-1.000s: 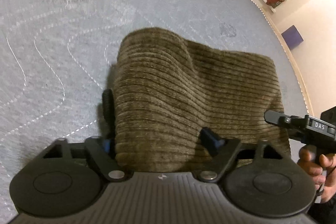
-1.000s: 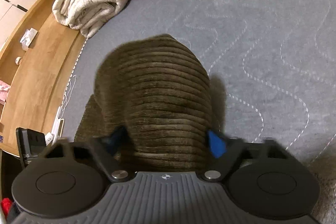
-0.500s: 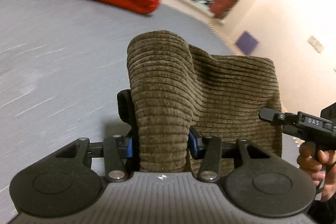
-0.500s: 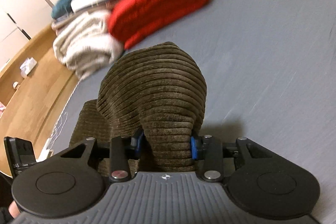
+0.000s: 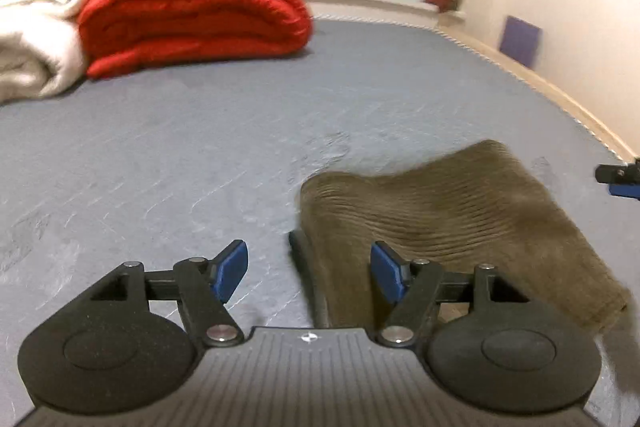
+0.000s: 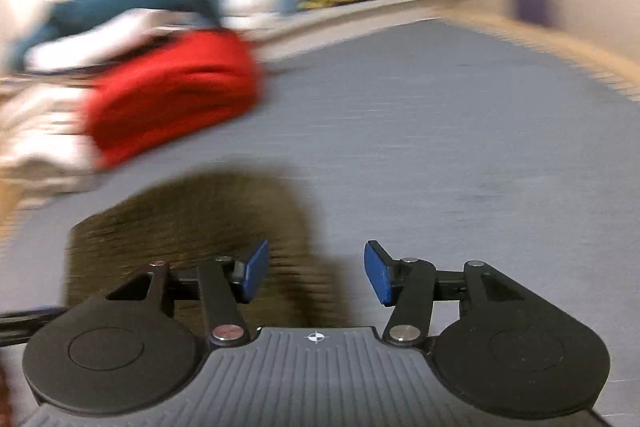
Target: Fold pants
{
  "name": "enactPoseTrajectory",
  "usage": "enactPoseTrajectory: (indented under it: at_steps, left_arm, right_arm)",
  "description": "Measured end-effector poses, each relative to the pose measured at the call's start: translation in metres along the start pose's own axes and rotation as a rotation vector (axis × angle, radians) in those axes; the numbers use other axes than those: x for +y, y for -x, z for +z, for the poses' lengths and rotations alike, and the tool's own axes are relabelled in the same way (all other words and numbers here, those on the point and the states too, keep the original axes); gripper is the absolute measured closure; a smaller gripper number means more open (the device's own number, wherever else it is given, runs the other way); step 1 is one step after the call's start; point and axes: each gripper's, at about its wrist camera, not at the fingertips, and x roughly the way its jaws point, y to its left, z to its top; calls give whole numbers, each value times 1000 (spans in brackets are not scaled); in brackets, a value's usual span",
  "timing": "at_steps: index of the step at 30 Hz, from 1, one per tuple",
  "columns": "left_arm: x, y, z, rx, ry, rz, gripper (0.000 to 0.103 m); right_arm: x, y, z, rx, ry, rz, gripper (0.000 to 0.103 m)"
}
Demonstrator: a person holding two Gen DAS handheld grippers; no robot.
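Left gripper: the left gripper [image 5: 308,269] has just let go. Half a second back its blue pads pinched a raised hump of corduroy; its jaws have just been opening and now stand apart, nothing pressed between them. The fabric's near edge lies low by the inner pad, at about 3 o'clock of the gap, with no pad pressing on it.

Right gripper: the right gripper [image 6: 316,273] is likewise released. Its jaws have just been opening after clamping the cloth, and the gap between the pads shows only bedding and the dark fringe of the fabric beneath.

Pants: the pants [image 5: 448,223], brown ribbed corduroy, lie as a compact folded slab on the grey bedspread [image 5: 200,155]. In the left wrist view they sit at 4 o'clock; in the right wrist view they sit at 8 o'clock, blurred. They no longer hang lifted from either gripper.

Change: both clamps gave way together and both views now look further up the bed, towards the red blanket [image 5: 192,15] at 11 o'clock.

Meaning for the task: my reading is that a fold has just been laid down and dropped. The bundle looks short and thick, so the folding seems at or near its end.

Risk: the top layer rises at its far corner and may need pressing flat.
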Motion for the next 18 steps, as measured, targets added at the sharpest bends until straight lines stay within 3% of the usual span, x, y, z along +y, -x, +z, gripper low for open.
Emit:
enactPoseTrajectory:
  at_steps: [3,5,6,7,8,9,11,15,18]
  left_arm:
    - [-15,18,-4,-32,-62,-115,35]
    - [-34,28,-9,-66,-160,-176,36]
    - [-39,27,-13,-50,-201,-202,38]
    - [-40,17,-17,-5,-229,-203,47]
    - [-41,2,-25,89,-251,-185,56]
    - [-38,-11,-34,147,-262,-163,58]
    - [-39,-14,-42,135,-286,-172,58]
    - [-50,-3,-33,138,-321,-134,61]
    - [-46,5,-36,121,-337,-206,61]
  right_arm:
    - [-9,0,1,53,-60,138,47]
    - [0,6,-2,70,20,238,47]
    - [7,8,-6,85,75,283,47]
    - [13,7,-10,123,129,334,47]
    - [19,3,-18,190,190,371,50]
    - [25,-5,-28,265,248,377,50]
    - [29,-21,-51,352,342,311,50]
    - [31,-21,-48,347,332,312,50]
    - [26,-4,-49,335,327,358,51]
